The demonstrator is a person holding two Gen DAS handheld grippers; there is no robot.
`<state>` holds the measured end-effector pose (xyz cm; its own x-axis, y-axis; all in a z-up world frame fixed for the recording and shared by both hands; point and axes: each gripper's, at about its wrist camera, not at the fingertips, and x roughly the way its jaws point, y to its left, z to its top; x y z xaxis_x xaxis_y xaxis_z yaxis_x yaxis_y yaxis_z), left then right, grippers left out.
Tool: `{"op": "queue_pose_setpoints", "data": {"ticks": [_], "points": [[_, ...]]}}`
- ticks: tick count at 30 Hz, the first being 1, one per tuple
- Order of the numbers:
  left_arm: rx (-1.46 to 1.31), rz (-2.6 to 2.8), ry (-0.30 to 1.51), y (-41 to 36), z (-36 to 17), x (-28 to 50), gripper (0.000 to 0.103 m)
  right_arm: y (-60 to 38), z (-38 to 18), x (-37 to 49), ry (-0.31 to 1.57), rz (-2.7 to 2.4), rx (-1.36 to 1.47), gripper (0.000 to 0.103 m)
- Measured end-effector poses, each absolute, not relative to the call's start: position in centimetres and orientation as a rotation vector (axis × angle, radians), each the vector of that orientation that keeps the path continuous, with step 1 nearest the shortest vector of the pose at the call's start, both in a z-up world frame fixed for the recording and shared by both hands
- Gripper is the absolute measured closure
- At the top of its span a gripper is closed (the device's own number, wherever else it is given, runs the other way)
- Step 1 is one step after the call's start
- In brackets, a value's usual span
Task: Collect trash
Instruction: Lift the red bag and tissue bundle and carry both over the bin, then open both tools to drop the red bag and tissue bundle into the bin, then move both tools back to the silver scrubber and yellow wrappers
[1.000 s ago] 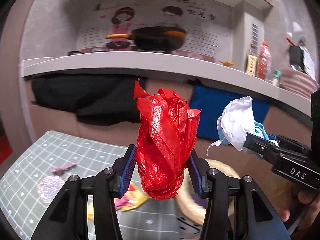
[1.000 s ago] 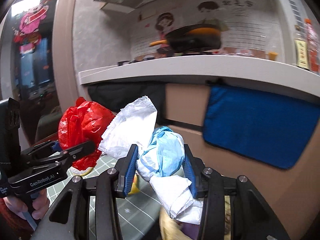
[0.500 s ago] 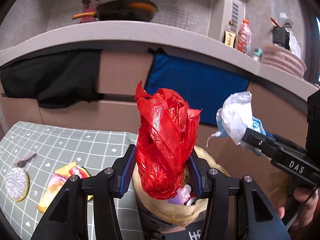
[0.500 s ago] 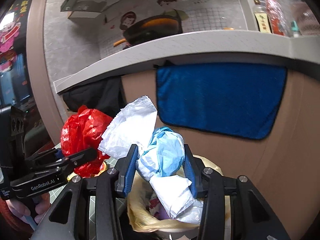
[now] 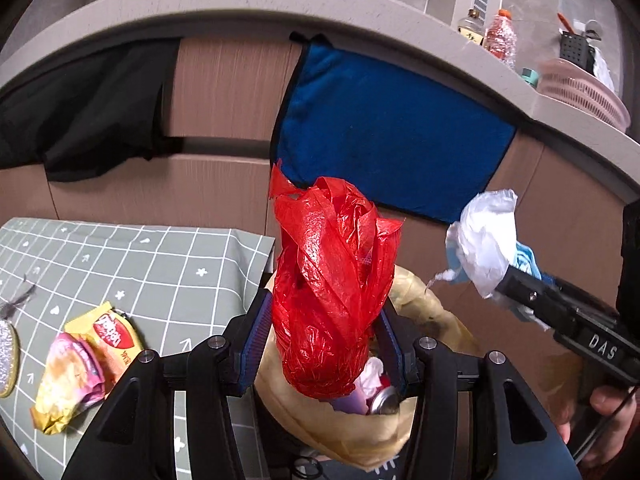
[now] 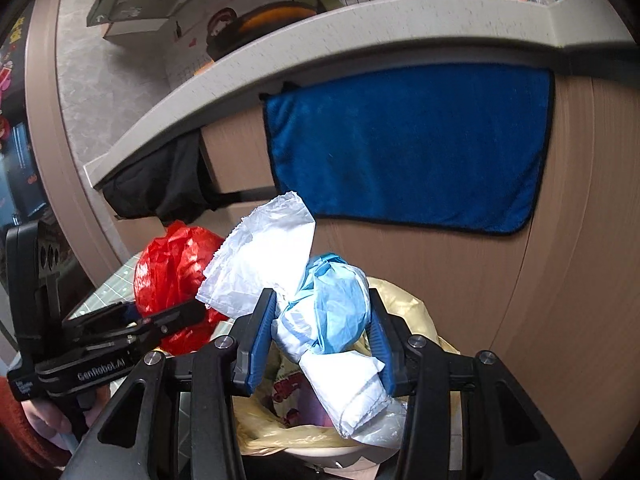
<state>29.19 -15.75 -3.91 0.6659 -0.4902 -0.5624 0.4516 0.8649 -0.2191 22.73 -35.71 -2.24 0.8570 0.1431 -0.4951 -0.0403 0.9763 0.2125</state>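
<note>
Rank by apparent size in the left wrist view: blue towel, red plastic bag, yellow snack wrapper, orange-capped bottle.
1. blue towel
2. red plastic bag, though it sits close to the camera, which inflates it
3. yellow snack wrapper
4. orange-capped bottle, far off on the counter

bin mouth open below; cabinet front blocks beyond.
</note>
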Motion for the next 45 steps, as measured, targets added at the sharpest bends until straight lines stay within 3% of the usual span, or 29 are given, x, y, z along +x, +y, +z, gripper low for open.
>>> {"op": "queue_pose_setpoints", "data": {"ticks": [10, 15, 23, 24, 27, 31, 45], "points": [[-0.116, -0.585, 0.716, -17.2, -6.1, 31.7, 0.050, -37.3, -4.1, 24.0, 0.556, 0.076, 0.256, 0.062], [-0.141, -0.646, 0.771, -17.8, -6.9, 32.7, 0.039, -38.0, -4.2, 24.7, 0.559, 0.058, 0.282, 0.062], [-0.224, -0.619, 0.744, -15.2, -5.7, 32.2, 0.039, -36.6, -5.0, 26.0, 0.576, 0.070, 0.281, 0.059], [-0.222, -0.602, 0.727, -14.6, -5.2, 31.9, 0.039, -36.4, -5.2, 26.3, 0.585, 0.074, 0.277, 0.058], [-0.179, -0.539, 0.635, -13.0, -3.3, 30.3, 0.039, -35.5, -5.8, 26.9, 0.608, 0.073, 0.260, 0.035], [-0.094, -0.465, 0.514, -11.5, -1.2, 27.6, 0.037, -34.5, -5.6, 26.8, 0.588, 0.030, 0.220, 0.027], [-0.194, -0.352, 0.478, -0.5, 3.3, 18.7, 0.036, -26.4, -0.5, 23.6, 0.559, 0.179, 0.099, 0.031]]}}
